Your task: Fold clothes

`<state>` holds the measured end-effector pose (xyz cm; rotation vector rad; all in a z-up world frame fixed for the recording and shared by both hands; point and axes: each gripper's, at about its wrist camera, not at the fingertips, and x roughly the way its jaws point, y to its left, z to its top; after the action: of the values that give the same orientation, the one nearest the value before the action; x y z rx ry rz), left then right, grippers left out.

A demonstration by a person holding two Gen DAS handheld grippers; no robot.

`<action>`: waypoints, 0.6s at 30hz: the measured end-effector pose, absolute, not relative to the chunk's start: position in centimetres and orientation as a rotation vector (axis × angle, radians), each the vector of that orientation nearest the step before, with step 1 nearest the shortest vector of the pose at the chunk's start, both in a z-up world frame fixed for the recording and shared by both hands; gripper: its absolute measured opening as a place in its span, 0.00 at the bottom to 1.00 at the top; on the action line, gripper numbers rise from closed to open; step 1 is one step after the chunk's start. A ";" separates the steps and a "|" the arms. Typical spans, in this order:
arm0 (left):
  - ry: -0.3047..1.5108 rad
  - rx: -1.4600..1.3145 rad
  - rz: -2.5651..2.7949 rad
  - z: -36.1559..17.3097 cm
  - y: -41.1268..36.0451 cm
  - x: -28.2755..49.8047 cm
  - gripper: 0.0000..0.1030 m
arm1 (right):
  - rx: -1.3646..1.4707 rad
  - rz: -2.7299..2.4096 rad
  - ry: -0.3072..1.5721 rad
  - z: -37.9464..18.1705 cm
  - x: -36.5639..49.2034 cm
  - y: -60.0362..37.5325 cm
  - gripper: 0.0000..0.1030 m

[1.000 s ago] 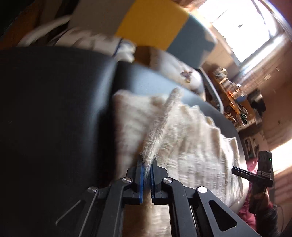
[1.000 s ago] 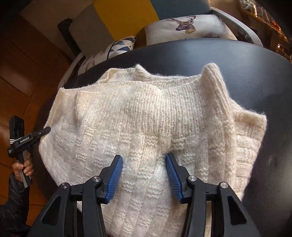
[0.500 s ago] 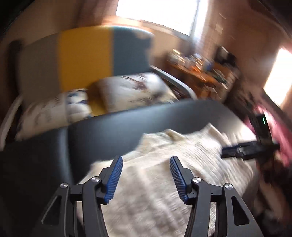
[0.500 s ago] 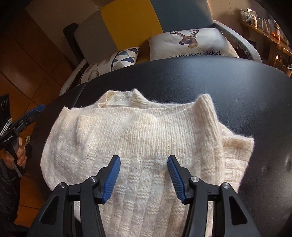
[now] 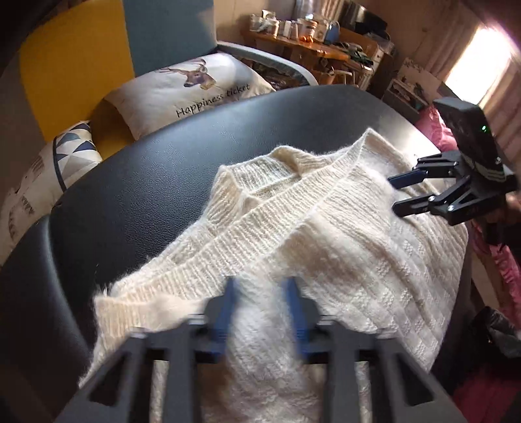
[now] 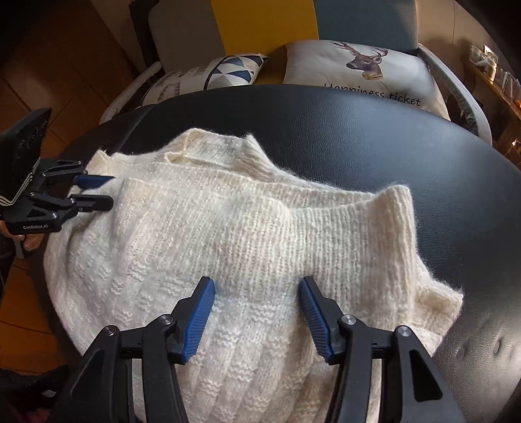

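Note:
A cream knit sweater [image 5: 358,244] lies partly folded on a black padded surface [image 5: 130,211], its ribbed edge crossing diagonally below the neckline. My left gripper [image 5: 262,299] hovers open over the near part of the sweater, motion-blurred, with knit showing under the gap. The right gripper [image 5: 400,195] enters from the right, open, its tips at the sweater's far side. In the right wrist view the right gripper [image 6: 257,309] stands open just above the sweater [image 6: 228,227], holding nothing. The left gripper [image 6: 97,192] sits at the sweater's left edge, fingers apart.
A deer-print cushion [image 6: 358,71] and a triangle-pattern cushion [image 6: 228,68] lean on a yellow and blue sofa behind the black surface [image 6: 390,146]. A cluttered shelf [image 5: 309,29] stands at the back right. Pink fabric [image 5: 501,270] lies beyond the right edge. A hand [image 6: 31,240] holds the left gripper.
My left gripper let go of the sweater fold it was pinching, opened and swung round over the sweater. The right gripper stayed open and barely moved.

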<state>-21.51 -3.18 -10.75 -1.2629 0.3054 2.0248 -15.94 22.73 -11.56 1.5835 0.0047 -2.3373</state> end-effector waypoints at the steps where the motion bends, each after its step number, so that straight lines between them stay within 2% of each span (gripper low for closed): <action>1: 0.279 -1.241 2.048 -10.3 -3.4 -21.2 0.08 | 1.573 -2.353 0.040 -11.6 -15.7 22.3 0.52; 2: 0.252 -1.218 2.071 -9.8 -3.6 -20.8 0.08 | 1.563 -2.369 0.075 -11.6 -15.5 22.0 0.46; 3: 0.225 -1.194 2.093 -9.2 -3.8 -20.5 0.08 | 1.552 -2.384 0.111 -11.6 -15.3 21.6 0.33; 6: 0.142 -1.120 2.156 -7.6 -4.4 -19.6 0.07 | 1.532 -2.417 0.171 -11.2 -14.8 21.0 0.14; 8: 0.121 -1.054 2.211 -6.1 -4.6 -19.3 0.07 | 1.516 -2.435 0.187 -10.2 -14.8 21.1 0.07; 12: 0.110 -1.013 2.298 -5.8 -3.6 -21.0 0.07 | 1.490 -2.499 0.210 -9.0 -15.6 21.5 0.07; 18: 0.055 -1.230 2.348 -13.0 -2.3 -25.0 0.08 | 1.564 -2.537 0.120 -12.5 -16.6 22.2 0.07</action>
<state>-25.03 -2.29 -13.02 -1.2302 0.0546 2.3482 -16.57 22.24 -12.51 1.5637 0.1200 -2.5372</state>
